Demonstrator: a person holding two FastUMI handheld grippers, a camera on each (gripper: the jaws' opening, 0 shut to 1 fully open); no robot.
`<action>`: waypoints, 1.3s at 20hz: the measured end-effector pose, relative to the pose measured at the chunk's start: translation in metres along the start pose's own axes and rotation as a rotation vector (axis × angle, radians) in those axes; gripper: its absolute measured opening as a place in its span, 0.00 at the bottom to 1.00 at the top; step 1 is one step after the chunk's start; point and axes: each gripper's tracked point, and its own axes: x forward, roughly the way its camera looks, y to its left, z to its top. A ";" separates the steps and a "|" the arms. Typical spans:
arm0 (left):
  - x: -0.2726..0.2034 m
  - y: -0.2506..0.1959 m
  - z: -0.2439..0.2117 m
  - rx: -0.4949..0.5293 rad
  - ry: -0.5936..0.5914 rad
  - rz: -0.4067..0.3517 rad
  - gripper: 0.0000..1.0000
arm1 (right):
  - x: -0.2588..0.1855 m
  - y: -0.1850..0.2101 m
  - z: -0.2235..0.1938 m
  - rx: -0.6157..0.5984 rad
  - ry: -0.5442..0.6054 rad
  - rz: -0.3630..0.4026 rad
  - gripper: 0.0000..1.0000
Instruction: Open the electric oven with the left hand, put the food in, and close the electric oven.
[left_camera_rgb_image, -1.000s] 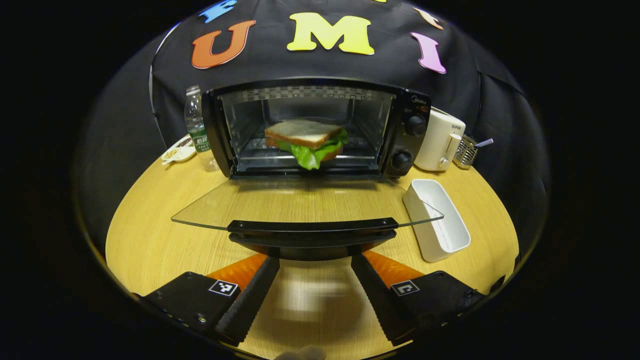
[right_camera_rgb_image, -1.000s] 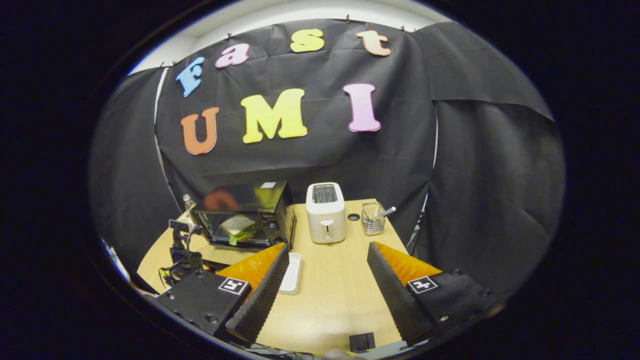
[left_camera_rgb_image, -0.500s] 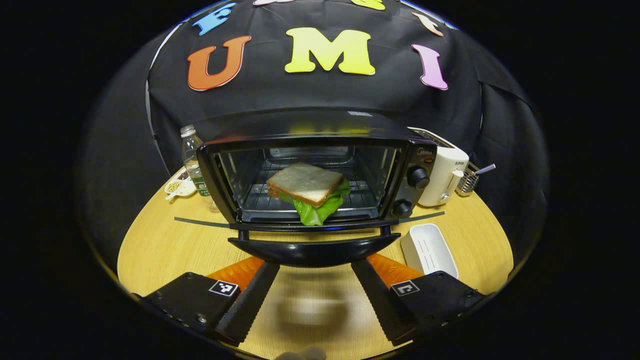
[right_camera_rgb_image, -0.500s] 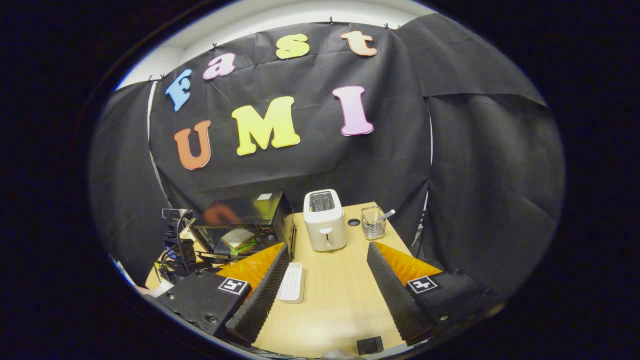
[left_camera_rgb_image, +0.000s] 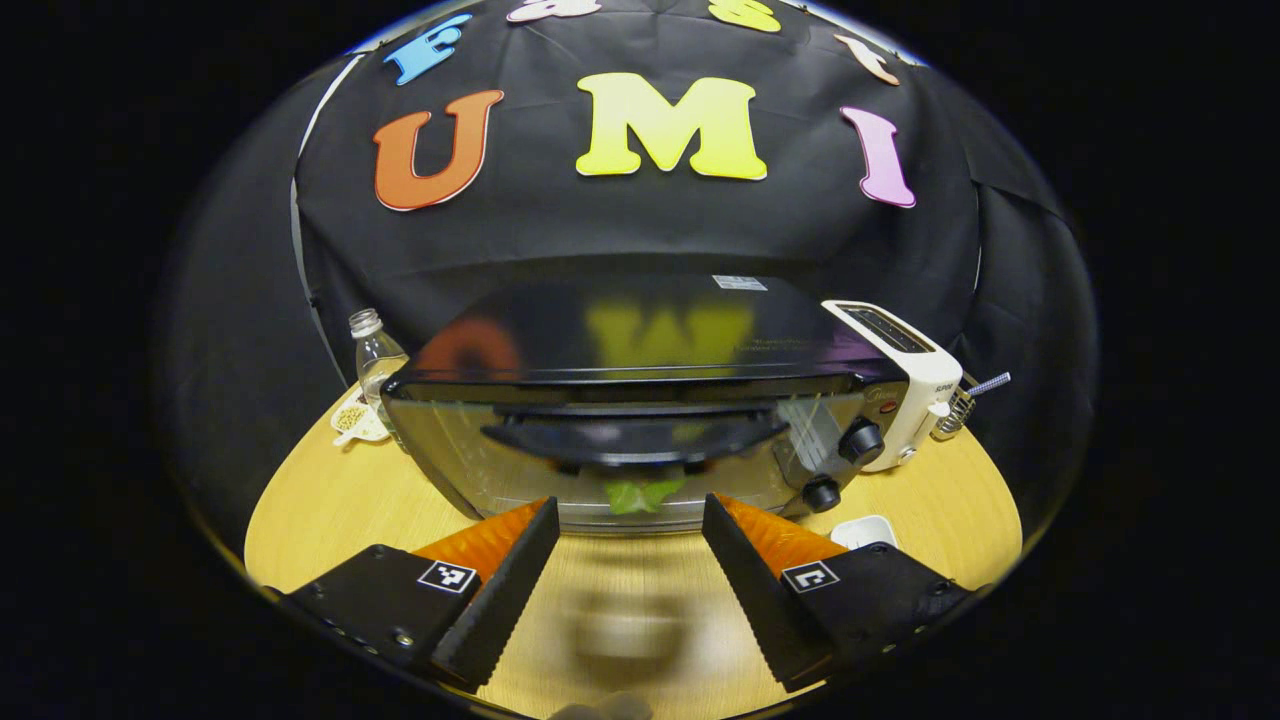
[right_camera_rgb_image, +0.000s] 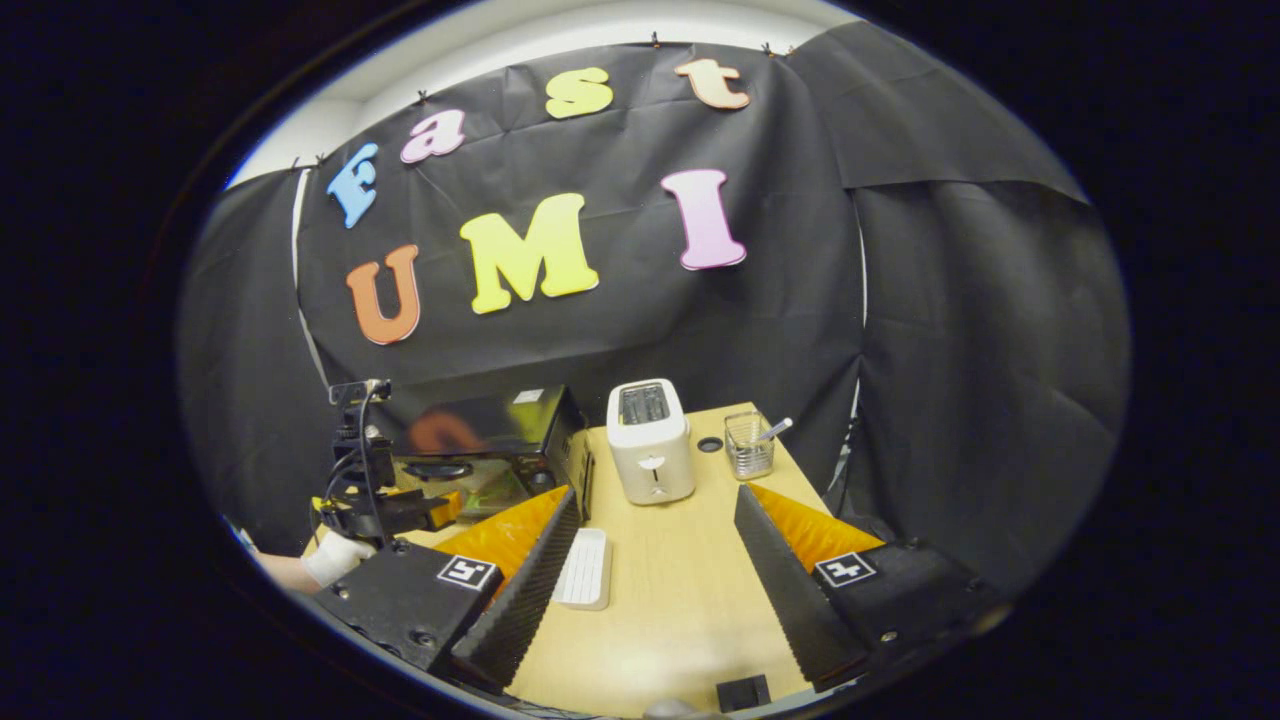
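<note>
Straight ahead of my left gripper (left_camera_rgb_image: 625, 515) stands the electric oven (left_camera_rgb_image: 640, 400), its glass door (left_camera_rgb_image: 520, 465) swung nearly upright and blurred, with the door handle (left_camera_rgb_image: 635, 440) just above and beyond my 2 spread, empty fingers. Behind the glass, between my fingertips, a bit of the sandwich's green lettuce (left_camera_rgb_image: 640, 493) shows inside the oven. My right gripper (right_camera_rgb_image: 650, 545) hangs wide apart, grasping nothing, over the wooden table (right_camera_rgb_image: 680, 590), the white toaster (right_camera_rgb_image: 650, 440) ahead and the white tray (right_camera_rgb_image: 583, 568) by its left finger.
</note>
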 end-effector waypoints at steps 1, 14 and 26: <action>0.000 0.000 -0.001 -0.003 0.001 0.004 0.95 | -0.001 0.000 0.001 -0.007 -0.001 0.000 1.00; -0.102 -0.001 0.045 -0.089 -0.134 0.011 0.95 | -0.013 0.025 0.042 -0.060 -0.114 0.082 1.00; -0.310 0.014 0.201 -0.027 -0.597 0.013 0.93 | -0.053 0.077 0.136 -0.129 -0.304 0.135 0.89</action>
